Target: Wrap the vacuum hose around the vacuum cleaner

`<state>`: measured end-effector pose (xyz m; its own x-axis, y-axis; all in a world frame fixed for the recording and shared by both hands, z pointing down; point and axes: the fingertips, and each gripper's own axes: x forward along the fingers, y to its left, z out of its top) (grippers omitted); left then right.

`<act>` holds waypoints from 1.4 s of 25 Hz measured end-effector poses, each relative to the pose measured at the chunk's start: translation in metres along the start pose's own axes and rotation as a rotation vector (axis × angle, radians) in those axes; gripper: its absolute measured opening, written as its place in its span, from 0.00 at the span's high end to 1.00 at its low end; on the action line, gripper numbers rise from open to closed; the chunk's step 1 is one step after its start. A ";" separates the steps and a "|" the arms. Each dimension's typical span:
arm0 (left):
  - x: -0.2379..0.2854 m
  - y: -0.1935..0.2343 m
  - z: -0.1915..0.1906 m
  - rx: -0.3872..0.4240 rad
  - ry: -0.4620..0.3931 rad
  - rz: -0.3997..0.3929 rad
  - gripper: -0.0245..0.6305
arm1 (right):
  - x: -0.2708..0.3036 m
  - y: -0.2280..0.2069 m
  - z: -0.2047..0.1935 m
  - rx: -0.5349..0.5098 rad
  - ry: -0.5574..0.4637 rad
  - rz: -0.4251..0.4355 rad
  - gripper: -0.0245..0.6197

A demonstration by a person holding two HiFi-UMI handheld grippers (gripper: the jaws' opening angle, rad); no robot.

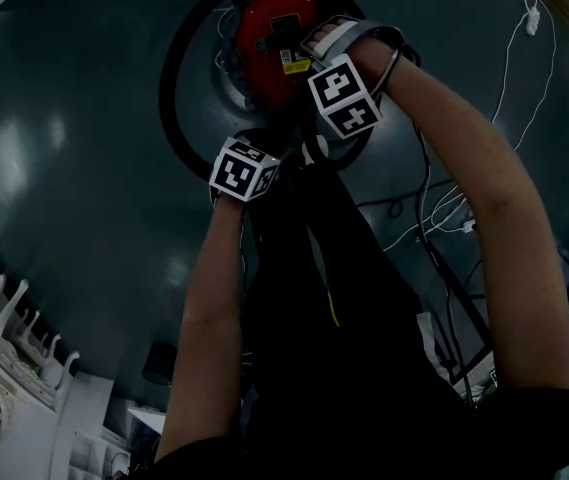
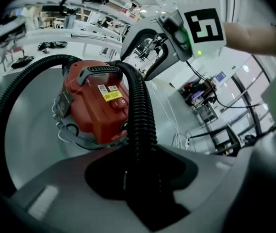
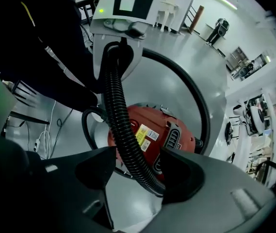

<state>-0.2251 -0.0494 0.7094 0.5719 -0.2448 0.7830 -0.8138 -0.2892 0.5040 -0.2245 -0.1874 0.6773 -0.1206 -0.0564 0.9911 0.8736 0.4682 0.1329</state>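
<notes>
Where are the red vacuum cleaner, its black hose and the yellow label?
red vacuum cleaner (image 2: 87, 116), left gripper view, side of its red body.
black hose (image 2: 140, 110), left gripper view, ribbed stretch beside the body.
yellow label (image 2: 110, 96), left gripper view, middle of the sticker.

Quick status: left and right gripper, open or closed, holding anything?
left gripper: jaws closed on the black hose.
right gripper: jaws open; the hose runs between them, not gripped.
</notes>
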 end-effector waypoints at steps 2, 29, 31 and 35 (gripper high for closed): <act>0.007 -0.005 -0.001 -0.048 -0.036 0.005 0.69 | 0.001 0.000 -0.007 0.015 0.009 -0.011 0.52; 0.047 0.019 0.118 -0.344 -0.392 0.092 0.69 | 0.016 -0.014 -0.043 0.500 -0.108 -0.164 0.58; 0.050 0.020 0.118 -0.392 -0.419 0.083 0.68 | 0.018 -0.013 -0.046 0.527 -0.112 -0.165 0.59; 0.055 0.020 0.123 -0.493 -0.465 0.086 0.67 | 0.021 -0.016 -0.052 0.558 -0.110 -0.195 0.59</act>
<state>-0.1967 -0.1822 0.7180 0.3985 -0.6518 0.6452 -0.7473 0.1772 0.6405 -0.2161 -0.2420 0.6959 -0.3274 -0.1103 0.9384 0.4545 0.8524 0.2587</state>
